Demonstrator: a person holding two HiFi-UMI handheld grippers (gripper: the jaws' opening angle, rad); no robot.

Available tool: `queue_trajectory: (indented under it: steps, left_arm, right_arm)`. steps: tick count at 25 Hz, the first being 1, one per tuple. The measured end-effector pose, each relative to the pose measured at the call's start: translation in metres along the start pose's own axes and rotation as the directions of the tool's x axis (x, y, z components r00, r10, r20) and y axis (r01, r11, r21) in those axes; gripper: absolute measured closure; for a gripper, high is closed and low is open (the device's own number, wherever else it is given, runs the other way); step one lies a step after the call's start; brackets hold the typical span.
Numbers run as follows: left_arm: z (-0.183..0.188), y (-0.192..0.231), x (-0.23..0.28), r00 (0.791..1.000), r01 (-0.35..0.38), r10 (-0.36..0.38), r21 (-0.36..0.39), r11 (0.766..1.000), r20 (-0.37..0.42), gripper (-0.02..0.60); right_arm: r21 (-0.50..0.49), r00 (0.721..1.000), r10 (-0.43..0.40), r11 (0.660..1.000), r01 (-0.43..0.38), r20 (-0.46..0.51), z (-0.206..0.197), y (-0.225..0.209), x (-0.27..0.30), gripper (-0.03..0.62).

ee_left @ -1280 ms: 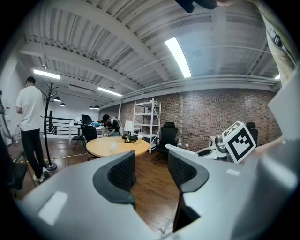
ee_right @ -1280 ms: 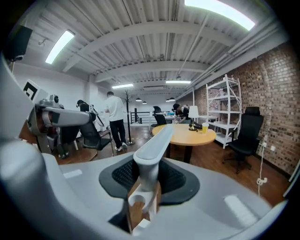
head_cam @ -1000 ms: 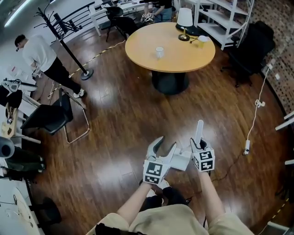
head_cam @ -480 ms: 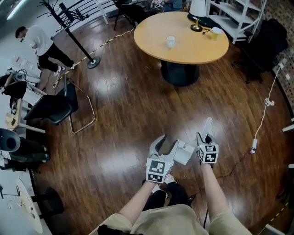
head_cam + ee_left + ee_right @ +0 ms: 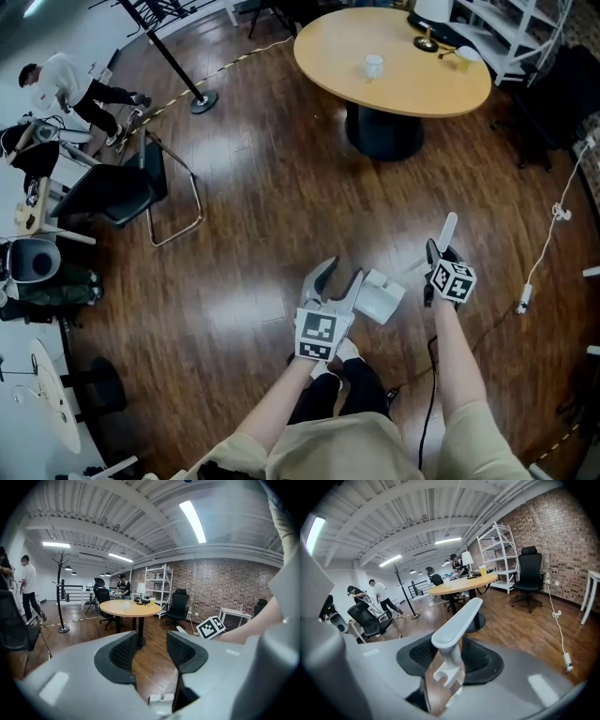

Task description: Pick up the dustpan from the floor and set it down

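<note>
A white dustpan (image 5: 380,296) sits low over the brown wood floor, its long pale handle (image 5: 447,231) sticking up to the right. My right gripper (image 5: 434,253) is at that handle. In the right gripper view the handle (image 5: 457,620) stands between the black pads (image 5: 485,660) with floor showing on both sides of its stem, and the jaws are opening. My left gripper (image 5: 334,279) hangs open just left of the pan with nothing between its pads (image 5: 185,651). A white edge of the dustpan (image 5: 161,699) shows below those jaws.
A round wooden table (image 5: 394,61) with a cup and a lamp stands ahead. At the left are a black chair (image 5: 112,192), a coat stand's base (image 5: 202,101) and a person (image 5: 66,80). A white cable (image 5: 555,225) trails along the floor at the right.
Both grippers and the dustpan have sunk toward the floor. The right gripper rolled and drifted right, away from the left one.
</note>
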State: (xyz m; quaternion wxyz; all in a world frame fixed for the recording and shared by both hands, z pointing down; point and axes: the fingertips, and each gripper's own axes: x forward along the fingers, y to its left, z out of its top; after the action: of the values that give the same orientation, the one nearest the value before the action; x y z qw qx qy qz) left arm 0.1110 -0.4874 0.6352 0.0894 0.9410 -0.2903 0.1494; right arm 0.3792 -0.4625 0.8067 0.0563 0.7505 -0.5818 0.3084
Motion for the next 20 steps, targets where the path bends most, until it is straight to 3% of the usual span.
queue_trajectory:
  steps: [4,10,14,20]
  left_arm:
    - [-0.013,0.010,-0.008,0.999,-0.023,0.023,-0.008,1.000,-0.028,0.393]
    - [-0.018,0.009,-0.013,0.999,-0.029,0.030,0.025,0.999,-0.041,0.392]
    - [-0.019,0.009,-0.017,0.999,-0.037,0.037,0.020,0.999,-0.037,0.393]
    - [-0.012,0.020,-0.029,0.996,-0.092,0.092,-0.020,0.996,-0.013,0.392]
  right_arm:
    - [0.045,1.000,-0.027,0.999,0.026,0.016,0.008,-0.021,0.011,0.434]
    - [0.108,1.000,0.029,0.994,-0.029,0.001,0.015,-0.032,0.021,0.414]
    - [0.128,1.000,0.008,0.992,-0.008,0.007,0.006,-0.040,0.014,0.316]
    - [0.105,0.998,0.027,0.994,-0.032,0.048,-0.010,-0.027,-0.019,0.297]
